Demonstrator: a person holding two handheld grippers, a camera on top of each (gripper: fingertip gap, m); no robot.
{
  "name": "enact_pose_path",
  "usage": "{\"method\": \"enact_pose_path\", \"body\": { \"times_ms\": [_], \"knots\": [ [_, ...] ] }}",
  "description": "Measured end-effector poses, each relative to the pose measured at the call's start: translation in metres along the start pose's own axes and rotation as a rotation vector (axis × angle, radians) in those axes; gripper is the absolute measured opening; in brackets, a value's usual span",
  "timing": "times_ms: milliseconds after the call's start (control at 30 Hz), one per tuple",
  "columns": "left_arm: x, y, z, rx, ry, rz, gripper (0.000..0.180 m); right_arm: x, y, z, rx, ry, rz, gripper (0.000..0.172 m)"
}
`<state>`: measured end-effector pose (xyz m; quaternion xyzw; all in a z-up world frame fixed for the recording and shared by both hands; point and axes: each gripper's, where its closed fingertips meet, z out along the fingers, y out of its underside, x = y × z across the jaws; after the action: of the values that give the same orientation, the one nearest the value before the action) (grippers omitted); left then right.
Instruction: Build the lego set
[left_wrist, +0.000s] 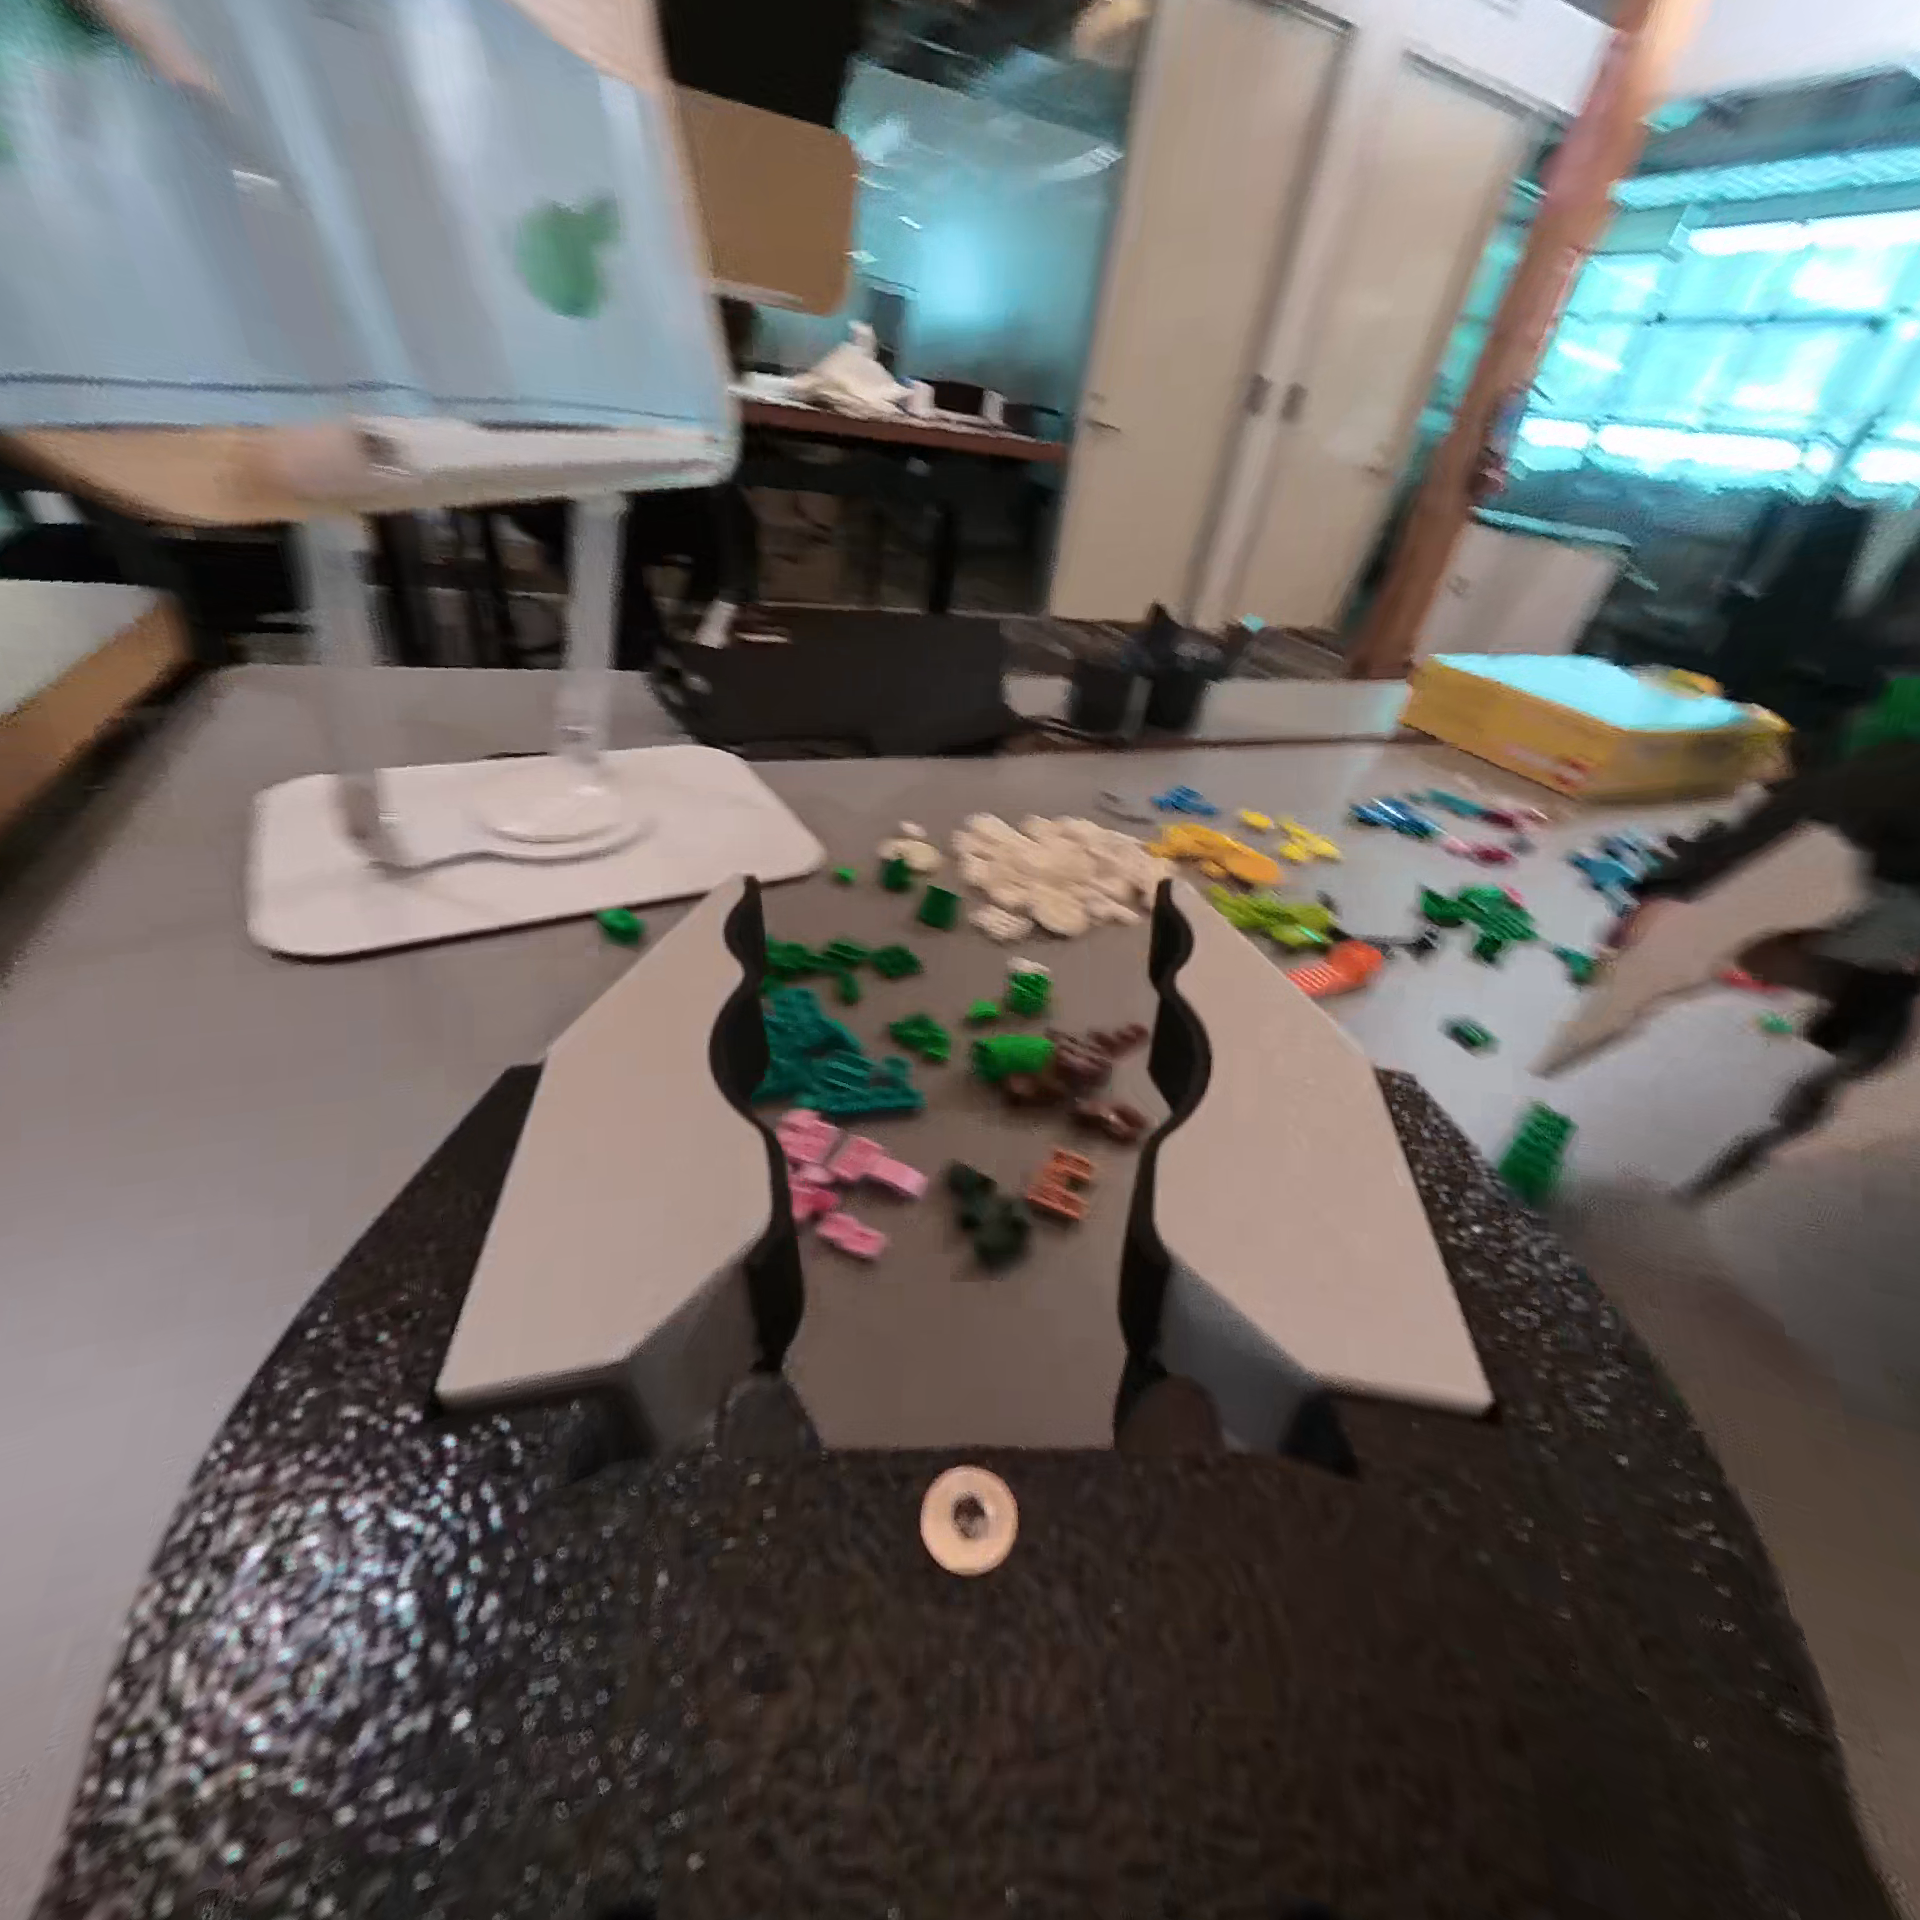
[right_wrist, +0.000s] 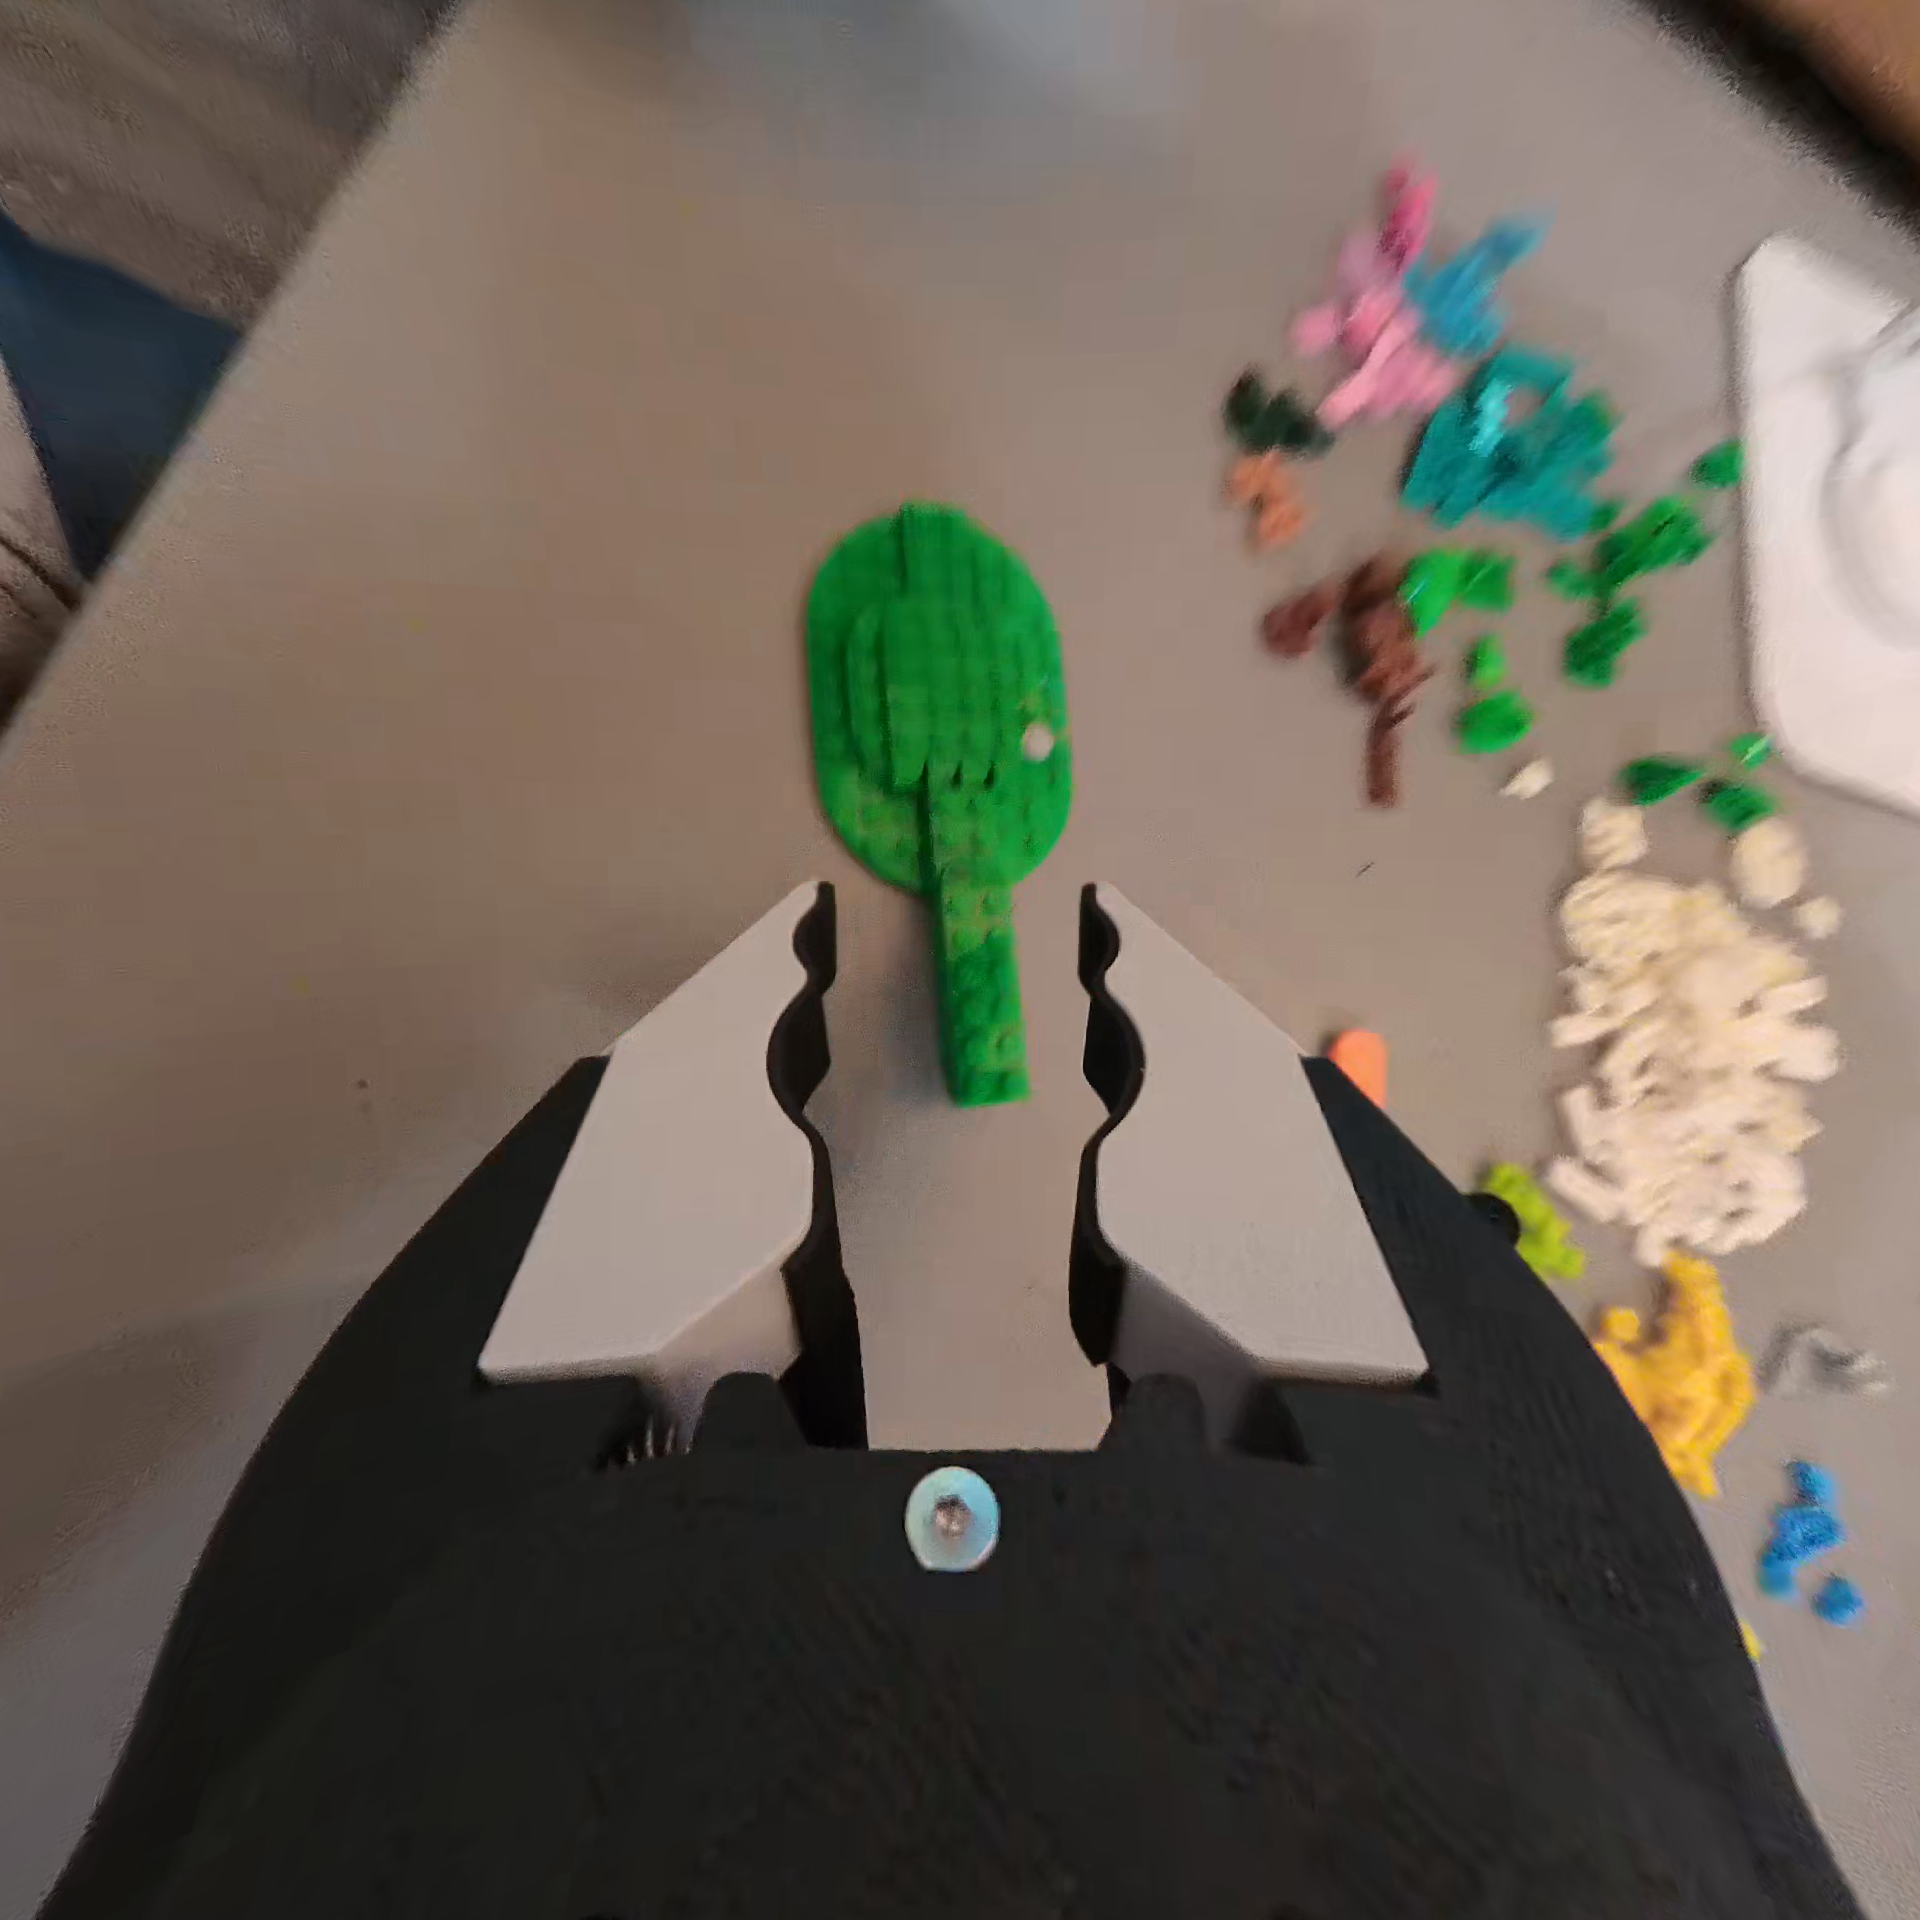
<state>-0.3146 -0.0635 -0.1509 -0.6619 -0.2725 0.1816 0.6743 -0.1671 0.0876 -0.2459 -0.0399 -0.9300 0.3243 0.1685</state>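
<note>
Green brick plate (right_wrist: 935, 707) flat on table (right_wrist: 520, 623)

A grey table (left_wrist: 156, 1091) bears sorted brick piles, a yellow box (left_wrist: 1579, 727) and a white mat (left_wrist: 520, 894).

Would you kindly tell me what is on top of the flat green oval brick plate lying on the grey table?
On the green oval plate lie green bricks and a narrow green studded strip that overhangs its near edge. A small white dot shows near its right rim. Blur hides finer detail.
</note>
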Motion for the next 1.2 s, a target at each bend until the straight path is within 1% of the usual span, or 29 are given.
{"method": "enact_pose_path", "body": {
  "times_ms": [67,100,167,233,267,300,367,433,533,633,700,833,933,1067,1133,1167,1200],
  "knots": [
    [0.033,0.011,-0.003,-0.055,0.1,0.044,0.073,-0.004,0.018,0.011,-0.06,-0.023,0.016,0.046],
    [0.047,0.015,-0.006,-0.08,0.141,0.063,0.073,-0.004,0.022,0.015,-0.062,-0.033,0.027,0.045],
    [0.074,0.023,-0.013,-0.122,0.229,0.106,0.073,-0.001,0.02,0.017,-0.037,-0.05,0.065,0.037],
    [0.095,0.033,-0.021,-0.163,0.298,0.159,0.073,0.004,0.025,0.019,-0.067,-0.06,0.072,0.028],
    [0.103,0.038,-0.024,-0.187,0.323,0.192,0.073,0.004,0.025,0.02,-0.07,-0.074,0.076,0.021],
    [0.11,0.045,-0.026,-0.212,0.342,0.231,0.073,0.004,0.026,0.021,-0.079,-0.088,0.079,0.017],
    [0.125,0.059,-0.03,-0.261,0.385,0.328,0.075,0.005,0.026,0.021,-0.083,-0.12,0.102,0.016],
    [0.134,0.074,-0.032,-0.31,0.405,0.467,0.076,0.008,0.024,0.021,-0.066,-0.137,0.14,0.015],
    [0.139,0.098,-0.028,-0.365,0.389,0.761,0.076,0.009,0.018,0.018,0.003,-0.218,0.259,0.015],
    [0.132,0.113,-0.017,-0.406,0.327,1.068,0.077,0.012,0.013,0.013,0.078,-0.295,0.358,0.015],
    [0.127,0.116,-0.007,-0.419,0.276,1.194,0.067,0.017,0.01,0.01,0.128,-0.322,0.414,0.015],
    [0.126,0.117,0.009,-0.416,0.261,1.307,0.058,0.025,0.002,0.003,0.218,-0.365,0.495,0.015],
    [0.123,0.123,0.022,-0.407,0.24,1.358,0.041,0.028,0.005,0.004,0.232,-0.362,0.516,0.015],
    [0.121,0.128,0.033,-0.38,0.193,1.397,0.025,0.028,0.012,0.006,0.234,-0.352,0.524,0.015],
    [0.12,0.127,0.037,-0.357,0.158,1.409,0.01,0.028,0.015,0.006,0.238,-0.339,0.525,0.015],
    [0.119,0.125,0.039,-0.342,0.134,1.413,0.01,0.031,0.014,0.006,0.25,-0.311,0.528,0.015],
    [0.117,0.124,0.04,-0.339,0.116,1.413,0.009,0.036,0.011,0.003,0.279,-0.261,0.522,0.02]
  ]
}}
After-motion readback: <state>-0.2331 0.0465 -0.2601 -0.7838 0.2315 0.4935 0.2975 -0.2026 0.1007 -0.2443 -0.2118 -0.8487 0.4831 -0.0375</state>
